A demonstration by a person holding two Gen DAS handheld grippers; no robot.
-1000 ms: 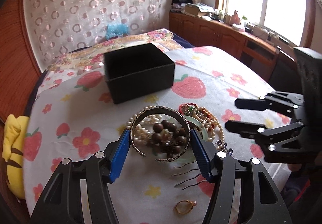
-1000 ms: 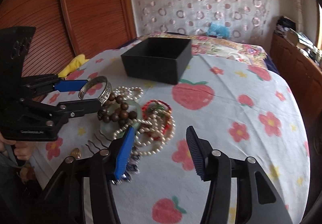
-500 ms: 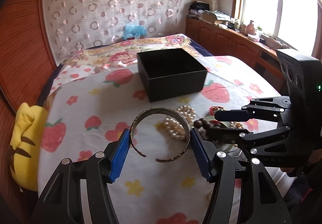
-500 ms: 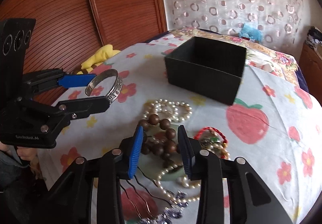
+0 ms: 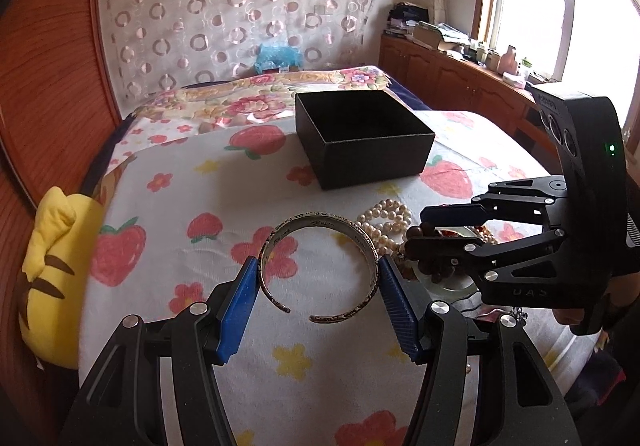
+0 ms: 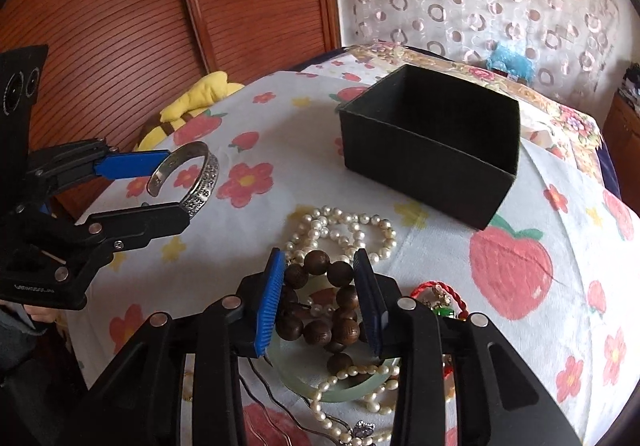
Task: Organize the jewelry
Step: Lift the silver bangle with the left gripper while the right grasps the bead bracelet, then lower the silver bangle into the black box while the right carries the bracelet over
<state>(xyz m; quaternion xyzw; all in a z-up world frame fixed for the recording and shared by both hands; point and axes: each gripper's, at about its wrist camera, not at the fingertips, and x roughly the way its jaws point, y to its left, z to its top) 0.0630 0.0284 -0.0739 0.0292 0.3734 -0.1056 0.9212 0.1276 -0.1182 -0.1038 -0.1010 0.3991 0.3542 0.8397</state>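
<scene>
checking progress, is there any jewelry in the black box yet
No, the black box looks empty inside, while the silver bangle sits clamped in the left gripper.

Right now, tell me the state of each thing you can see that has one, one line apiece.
Left gripper: shut on the silver cuff bangle.
Silver cuff bangle: held off the bedspread, its gap facing the camera.
Right gripper: shut on the brown wooden bead bracelet.
Brown wooden bead bracelet: pinched between the pads, over the pile.
Black square box: open, looks empty.
White pearl strand: lying loose.
</scene>
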